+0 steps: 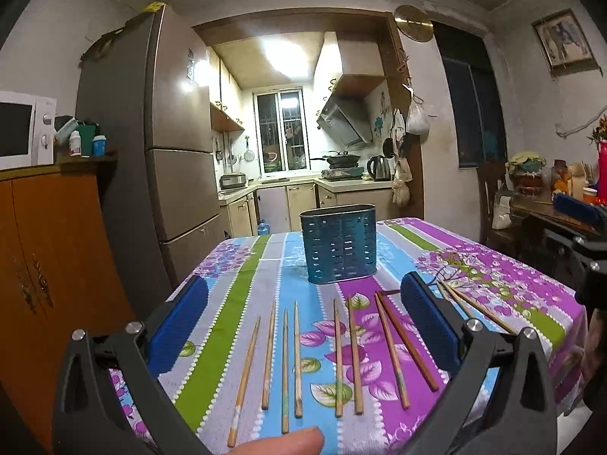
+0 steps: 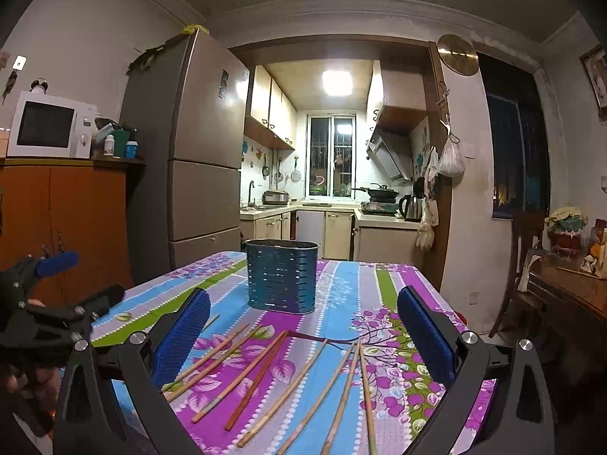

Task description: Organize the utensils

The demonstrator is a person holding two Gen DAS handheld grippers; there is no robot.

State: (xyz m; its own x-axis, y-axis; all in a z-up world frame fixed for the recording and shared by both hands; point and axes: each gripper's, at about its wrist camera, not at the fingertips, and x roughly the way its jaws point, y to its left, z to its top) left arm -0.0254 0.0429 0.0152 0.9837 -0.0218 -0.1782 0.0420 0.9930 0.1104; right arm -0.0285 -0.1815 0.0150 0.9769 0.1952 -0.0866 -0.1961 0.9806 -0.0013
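Left tool (image 1: 303, 326): spread wide, nothing between its blue ribbed pads, hanging a bit above the near edge of the bench. You can see it off to the side in the right view too (image 2: 72, 280).
Right tool (image 2: 303, 333): same deal, gaping and empty, hovering over the right-hand sticks.
Chopsticks: a bunch of loose wooden chopsticks (image 1: 297, 360) lying flat on the cloth, roughly in pairs, tips pointing away toward the holder. The ones on the right (image 2: 341, 390) fan out more messily.
Holder: perforated teal metal oval utensil holder (image 1: 338, 244) standing upright mid-bench, well behind the chopsticks, not touching them. Can't tell what's inside.
Bench: covered in a striped floral cloth, purple, blue and green (image 1: 235, 303).
Finger: someone's fingertip (image 1: 280, 443) pokes in at the bottom of the left view.
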